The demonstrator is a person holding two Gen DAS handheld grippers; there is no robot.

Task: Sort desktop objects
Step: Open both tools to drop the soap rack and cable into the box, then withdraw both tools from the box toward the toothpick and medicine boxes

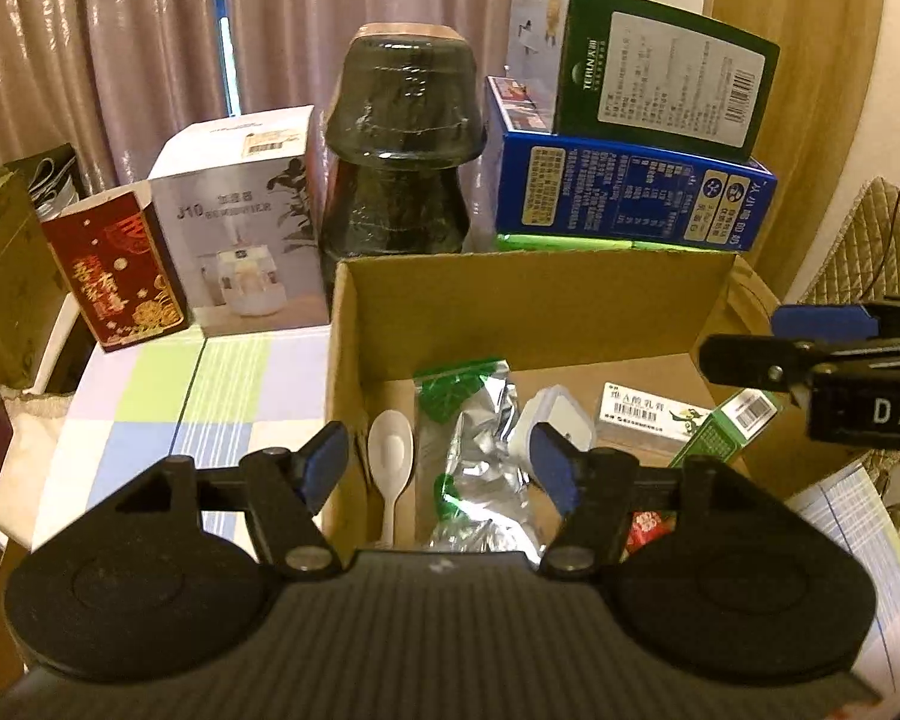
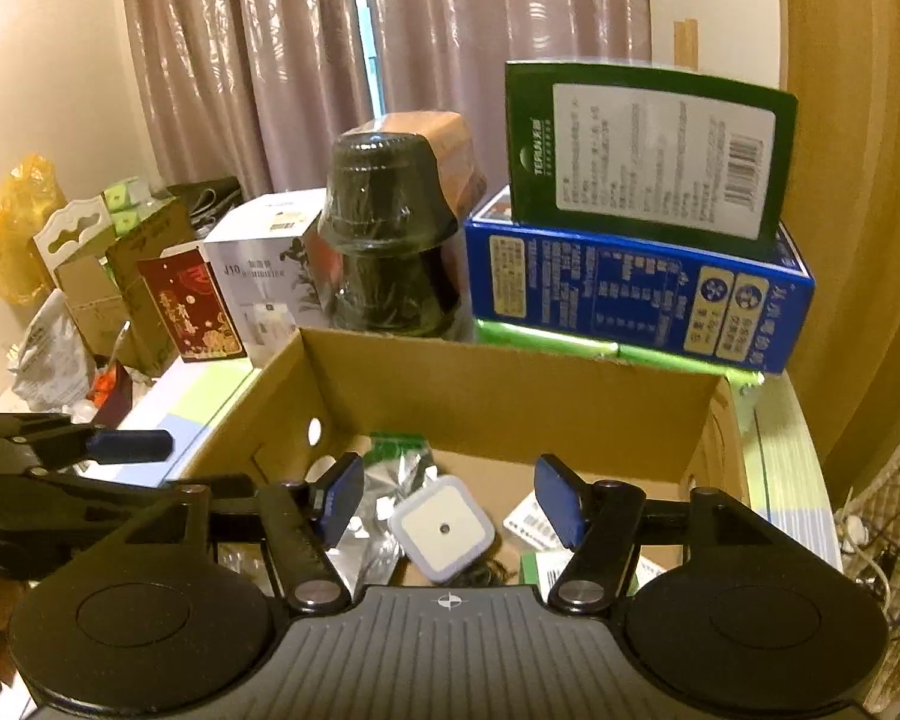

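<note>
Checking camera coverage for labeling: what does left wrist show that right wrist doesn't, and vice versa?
Left wrist only: the white spoon on the cardboard box floor, and the right hand-held gripper entering from the right.
Right wrist only: a yellow bag and clutter far left, plus the left hand-held gripper beside the box.
Both: the box, foil pouch, square white device, humidifier box, blue carton, both grippers open and empty.
</note>
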